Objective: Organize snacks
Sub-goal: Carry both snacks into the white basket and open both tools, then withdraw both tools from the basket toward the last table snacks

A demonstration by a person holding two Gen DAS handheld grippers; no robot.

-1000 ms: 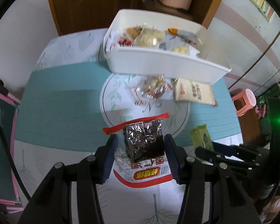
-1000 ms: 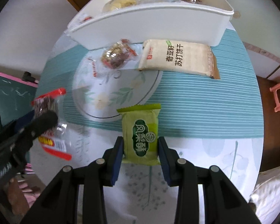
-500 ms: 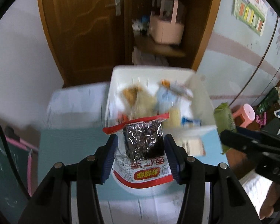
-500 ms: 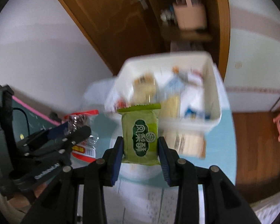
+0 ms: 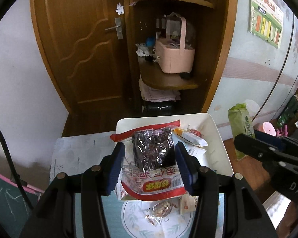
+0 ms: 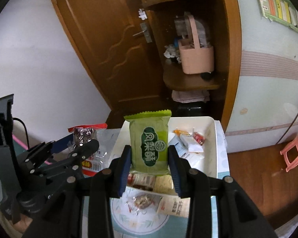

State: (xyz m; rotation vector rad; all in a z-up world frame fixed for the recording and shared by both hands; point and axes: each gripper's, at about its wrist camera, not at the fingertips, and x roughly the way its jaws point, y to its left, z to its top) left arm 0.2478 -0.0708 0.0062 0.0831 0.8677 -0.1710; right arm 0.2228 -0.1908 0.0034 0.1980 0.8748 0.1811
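Both held above the white bin (image 6: 212,144) — left gripper (image 5: 150,165) clamping the dark snack bag (image 5: 153,150), right gripper (image 6: 149,158) clamping the green pastry packet (image 6: 149,142).

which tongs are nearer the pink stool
Right. The right tongs hold the green packet on the pink stool's side; the left tongs with the dark snack bag sit farther away.
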